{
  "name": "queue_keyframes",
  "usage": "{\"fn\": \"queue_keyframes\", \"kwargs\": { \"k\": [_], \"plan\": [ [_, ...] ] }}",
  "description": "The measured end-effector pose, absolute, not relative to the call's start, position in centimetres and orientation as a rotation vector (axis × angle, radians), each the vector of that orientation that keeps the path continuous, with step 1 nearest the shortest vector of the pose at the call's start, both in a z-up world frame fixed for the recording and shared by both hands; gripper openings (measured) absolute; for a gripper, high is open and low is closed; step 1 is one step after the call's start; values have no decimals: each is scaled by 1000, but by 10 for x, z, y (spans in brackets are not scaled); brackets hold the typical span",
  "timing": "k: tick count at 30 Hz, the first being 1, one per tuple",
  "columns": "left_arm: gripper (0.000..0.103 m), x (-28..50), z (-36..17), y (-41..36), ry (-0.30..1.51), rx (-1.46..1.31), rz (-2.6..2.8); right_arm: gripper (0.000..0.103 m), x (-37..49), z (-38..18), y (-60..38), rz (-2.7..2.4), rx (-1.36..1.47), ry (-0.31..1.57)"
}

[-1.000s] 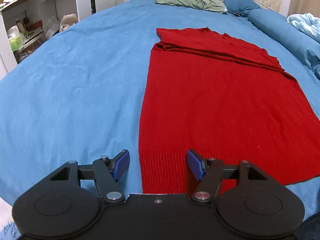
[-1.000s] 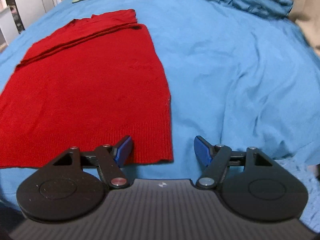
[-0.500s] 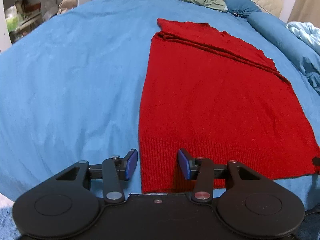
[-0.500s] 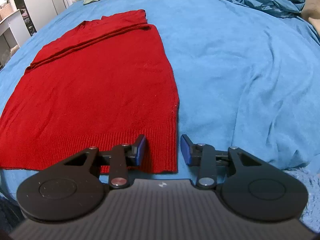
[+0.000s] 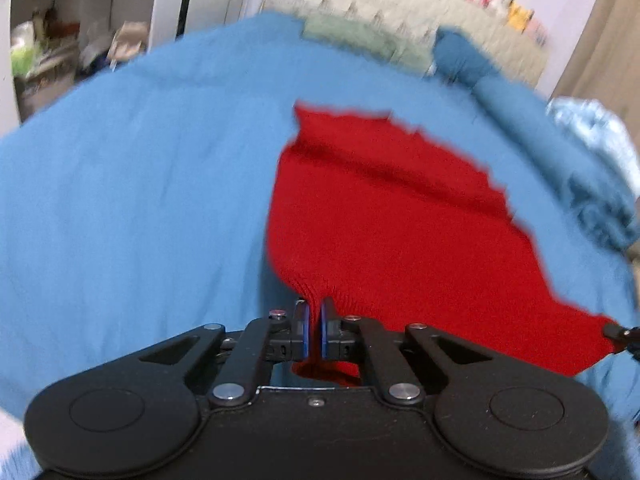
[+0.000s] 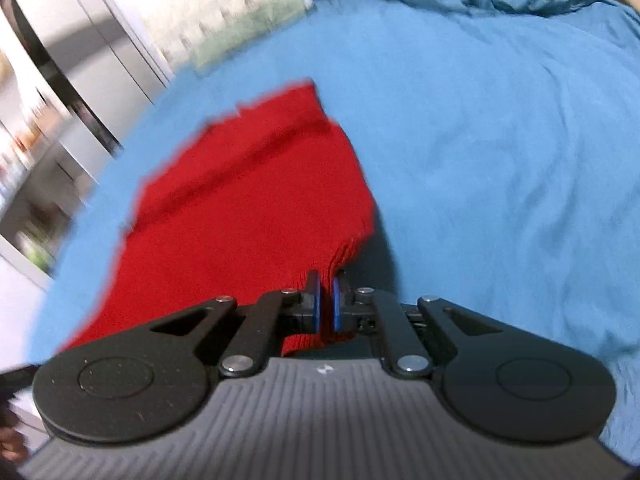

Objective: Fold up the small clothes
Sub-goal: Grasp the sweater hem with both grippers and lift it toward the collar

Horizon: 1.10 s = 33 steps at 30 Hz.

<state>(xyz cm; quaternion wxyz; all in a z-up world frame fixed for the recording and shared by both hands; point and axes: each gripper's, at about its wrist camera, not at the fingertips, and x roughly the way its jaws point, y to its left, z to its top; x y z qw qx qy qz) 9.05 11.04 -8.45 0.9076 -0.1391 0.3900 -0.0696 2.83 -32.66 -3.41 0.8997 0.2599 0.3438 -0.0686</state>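
Garment: red knit sweater (image 5: 392,232), ribbed hem, lying on the blue bedsheet (image 5: 132,208), near hem corners raised.
Left gripper (image 5: 314,334): blue pads clamped tight on the left hem corner.
Right gripper (image 6: 326,306): pads pinched on the right hem corner.
Obscured: headboard and shelves blurred; no legible writing.

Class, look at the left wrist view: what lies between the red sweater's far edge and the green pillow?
Only bare blue bedsheet separates the red sweater from the green pillow, seen in the left wrist view.
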Motion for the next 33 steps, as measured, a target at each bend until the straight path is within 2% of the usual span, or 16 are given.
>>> {"fn": "queue_keyframes", "kwargs": {
  "k": [3,7,11,14,18,22,27,29,30,31,32,33],
  "plan": [
    [5,125,-47,112,712,-316,-169,21,62,-1,-341,-78,565,624],
    [5,213,-4,100,593,-255,-172,21,146,38,-363,-19,585,514],
    [5,319,7,77,559,-204,-129,21,252,51,-386,-27,604,477],
    [5,393,-15,64,590,-180,-59,21,336,28,-402,-74,592,520],
    [5,460,-71,55,662,-193,-8,21,408,-37,-413,-122,576,594],
    [5,494,-112,52,691,-171,10,21,438,-88,-418,-160,558,631],
    [6,525,-125,47,705,-135,25,23,467,-109,-422,-183,536,627],
    [14,530,-127,45,723,-112,40,27,480,-112,-420,-219,504,652],
    [21,528,-127,45,718,-110,46,35,475,-114,-419,-221,497,644],
    [39,523,-126,48,712,-122,51,45,470,-113,-417,-226,491,624],
    [48,514,-122,51,696,-141,47,70,463,-109,-412,-224,479,592],
    [62,508,-119,49,672,-151,36,89,452,-105,-406,-208,457,556]
  ]
}}
